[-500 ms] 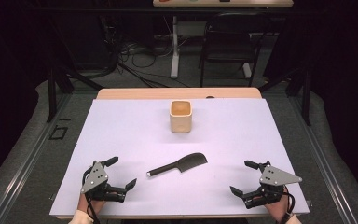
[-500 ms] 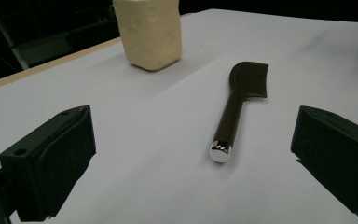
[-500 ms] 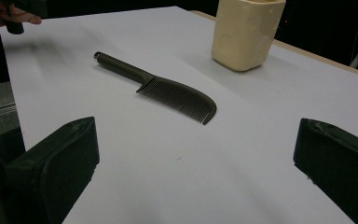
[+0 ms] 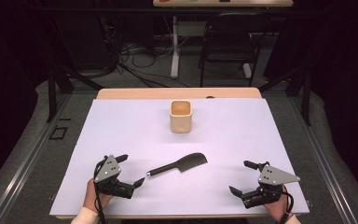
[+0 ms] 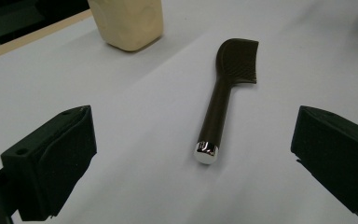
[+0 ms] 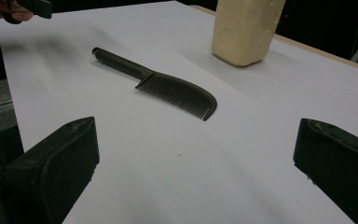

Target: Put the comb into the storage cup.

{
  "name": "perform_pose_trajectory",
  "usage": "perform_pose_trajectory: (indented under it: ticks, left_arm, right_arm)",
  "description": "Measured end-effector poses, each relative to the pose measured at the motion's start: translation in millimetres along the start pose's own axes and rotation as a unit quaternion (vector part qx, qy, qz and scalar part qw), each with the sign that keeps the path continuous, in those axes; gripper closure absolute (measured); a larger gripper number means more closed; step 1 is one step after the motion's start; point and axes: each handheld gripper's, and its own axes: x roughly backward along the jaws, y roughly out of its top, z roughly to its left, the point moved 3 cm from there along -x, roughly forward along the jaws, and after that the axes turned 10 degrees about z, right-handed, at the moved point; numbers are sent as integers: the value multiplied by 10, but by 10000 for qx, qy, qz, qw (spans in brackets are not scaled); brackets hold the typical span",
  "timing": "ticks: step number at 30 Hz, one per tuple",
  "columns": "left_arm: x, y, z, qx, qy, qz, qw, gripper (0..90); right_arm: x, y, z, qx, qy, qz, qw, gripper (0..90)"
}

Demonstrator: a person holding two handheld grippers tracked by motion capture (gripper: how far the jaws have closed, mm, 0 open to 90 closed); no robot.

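Nothing has moved: comb [image 4: 179, 165] lies between wide left claw [image 4: 131, 170] and wide right claw [image 4: 240, 177].

The beige cup [image 5: 127, 22] is cut off by the top edge in both gripper views; its rim is unseen there.

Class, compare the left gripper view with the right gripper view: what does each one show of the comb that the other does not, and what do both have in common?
Left gripper view alone: the shiny silver cap on the end of the comb's handle, pointing toward the camera.

Right gripper view alone: the comb's fine teeth seen clearly along their full row, plus the other hand's claw at the top left corner.

Both: the dark comb lying flat on the white table, the cream cup beyond it, and each view's own black jaws spread wide apart.
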Motion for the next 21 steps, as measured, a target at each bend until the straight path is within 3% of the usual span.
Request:
perform_pose_trajectory:
  ticks: [5,12,20,21]
  left_arm:
    - [-85,116,36,15,-104,371,9993,0]
    - [-164,229,61,-63,-61,681,9976,0]
    - [-244,318,92,-139,-88,1058,9943,0]
    - [-268,349,89,-202,-113,1164,9929,0]
  right_arm:
    - [1,-2,0,-33,14,-6,10000,0]
    - [0,-5,6,-27,20,48,10000,0]
    - [-9,-10,3,-70,34,58,10000,0]
    - [-6,-12,7,-74,36,67,9999,0]
